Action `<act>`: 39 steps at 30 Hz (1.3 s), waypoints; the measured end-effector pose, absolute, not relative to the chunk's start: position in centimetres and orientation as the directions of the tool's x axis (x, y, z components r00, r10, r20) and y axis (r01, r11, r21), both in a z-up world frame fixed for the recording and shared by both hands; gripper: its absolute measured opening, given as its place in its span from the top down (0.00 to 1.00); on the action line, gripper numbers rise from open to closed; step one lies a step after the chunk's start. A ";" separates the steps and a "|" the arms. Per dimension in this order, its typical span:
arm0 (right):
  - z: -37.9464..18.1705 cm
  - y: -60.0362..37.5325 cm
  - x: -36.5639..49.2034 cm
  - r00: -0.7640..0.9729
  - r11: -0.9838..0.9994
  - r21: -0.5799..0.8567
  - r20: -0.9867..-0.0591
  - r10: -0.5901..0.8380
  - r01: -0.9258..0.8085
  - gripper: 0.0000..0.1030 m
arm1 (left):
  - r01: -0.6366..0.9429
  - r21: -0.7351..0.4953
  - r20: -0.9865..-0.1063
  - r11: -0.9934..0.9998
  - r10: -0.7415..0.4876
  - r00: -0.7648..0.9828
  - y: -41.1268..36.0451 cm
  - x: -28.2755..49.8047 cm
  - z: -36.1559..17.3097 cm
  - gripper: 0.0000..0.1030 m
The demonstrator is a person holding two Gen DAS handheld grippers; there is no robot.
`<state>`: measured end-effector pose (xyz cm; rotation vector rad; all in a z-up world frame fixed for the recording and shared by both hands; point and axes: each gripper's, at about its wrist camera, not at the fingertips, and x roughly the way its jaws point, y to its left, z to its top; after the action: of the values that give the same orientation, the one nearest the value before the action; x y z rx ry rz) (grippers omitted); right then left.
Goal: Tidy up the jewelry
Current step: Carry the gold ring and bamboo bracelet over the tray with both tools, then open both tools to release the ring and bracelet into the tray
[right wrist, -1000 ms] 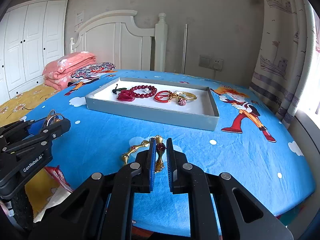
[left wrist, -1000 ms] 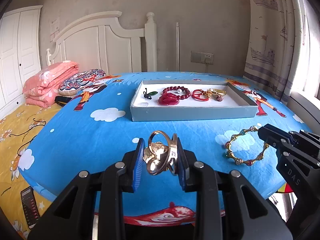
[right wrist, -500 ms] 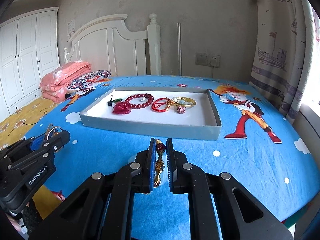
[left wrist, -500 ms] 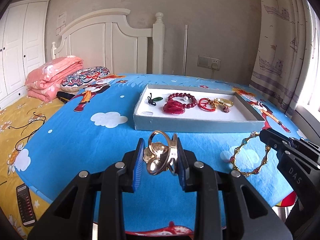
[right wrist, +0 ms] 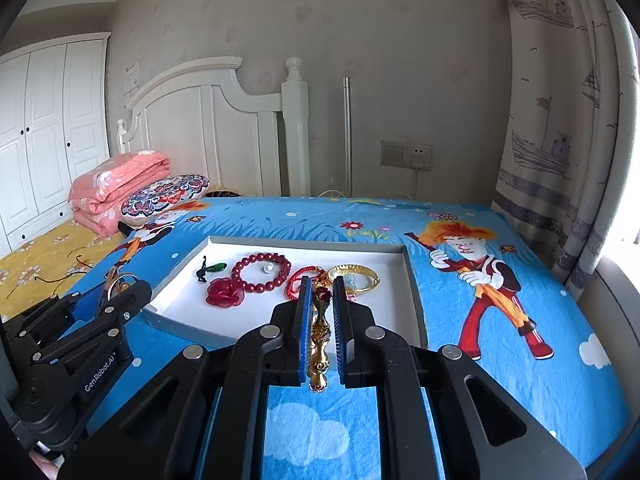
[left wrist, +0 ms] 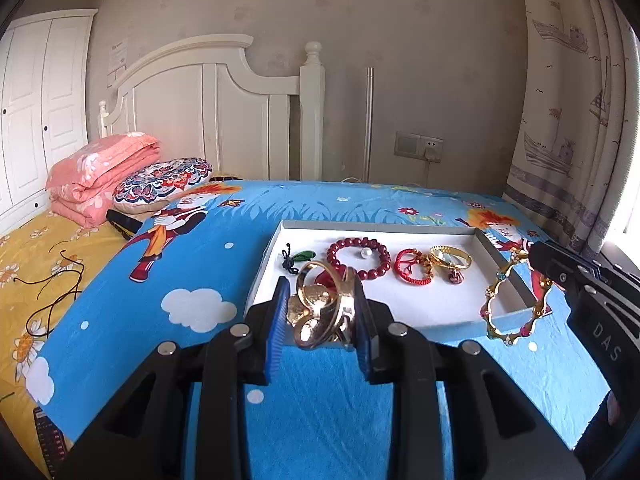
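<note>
Left wrist view: left tongs (left wrist: 320, 312) are narrowed on a cluster of gold rings (left wrist: 320, 312), pads pressing it from both sides, held above the near edge of the grey tray (left wrist: 360, 226). The tray sits on a blue cartoon-print cloth (left wrist: 200, 264). Inside it lie a green pendant (left wrist: 298, 257), a dark red bead bracelet (left wrist: 359, 256), a red cord bracelet (left wrist: 412, 266) and a gold bangle (left wrist: 450, 257). At right, the right tongs (left wrist: 538, 258) carry a gold-and-red bracelet (left wrist: 514, 304) that hangs over the tray's right corner.

Right wrist view: right tongs (right wrist: 320, 312) are nearly closed, clamping the same gold-and-red bracelet (right wrist: 320, 340) edge-on, over the tray's near wall (right wrist: 188, 328). A red rose piece (right wrist: 224, 293) lies in the tray beside the beads (right wrist: 262, 272). Left tongs (right wrist: 116, 292) sit at lower left, by the tray's left corner, with the rings.
</note>
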<state>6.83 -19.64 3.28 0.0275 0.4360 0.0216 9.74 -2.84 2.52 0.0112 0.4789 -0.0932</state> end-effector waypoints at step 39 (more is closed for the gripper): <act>-0.5 -21.5 19.3 0.783 0.996 0.068 -0.622 0.001 0.053 0.47 | 0.020 0.039 -0.606 0.999 0.008 0.795 -4.4 23.7 -0.2 0.36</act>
<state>19.34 -21.54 -0.49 0.0832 0.6713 -0.0284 23.66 -4.39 -0.20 0.0443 0.6515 -0.0063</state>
